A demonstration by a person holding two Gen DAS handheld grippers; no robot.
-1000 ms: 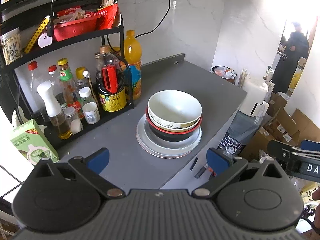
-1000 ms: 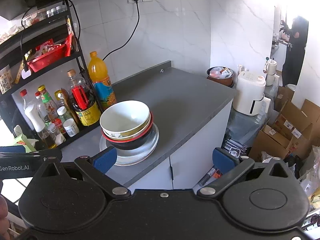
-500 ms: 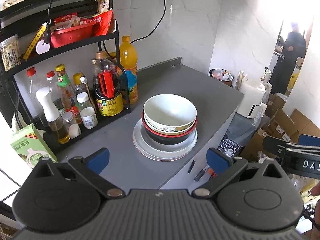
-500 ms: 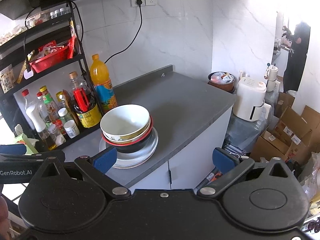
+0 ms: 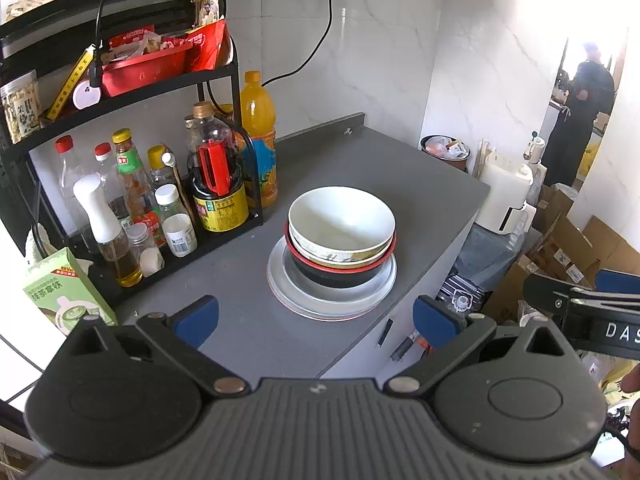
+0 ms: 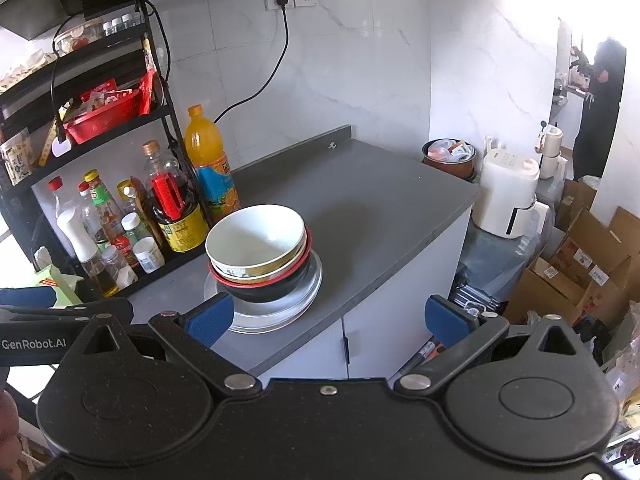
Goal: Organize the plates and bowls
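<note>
Gaping wide with nothing between their blue pads, the left gripper (image 5: 316, 322) and right gripper (image 6: 330, 318) hang short of the grey countertop (image 5: 360, 168). On it sits a white bowl (image 5: 341, 220) nested in a red-rimmed black bowl (image 5: 340, 274) on stacked plates (image 5: 332, 300), beside the condiment rack (image 5: 120, 120).

Ahead of your hand-held gripper you see a white bowl (image 5: 341, 220) with a patterned outside nested in a red-rimmed black bowl (image 5: 340, 273) on a pale plate (image 5: 332, 300), all on the dark grey surface (image 5: 360, 168), beside an orange bottle (image 5: 259, 136).
</note>
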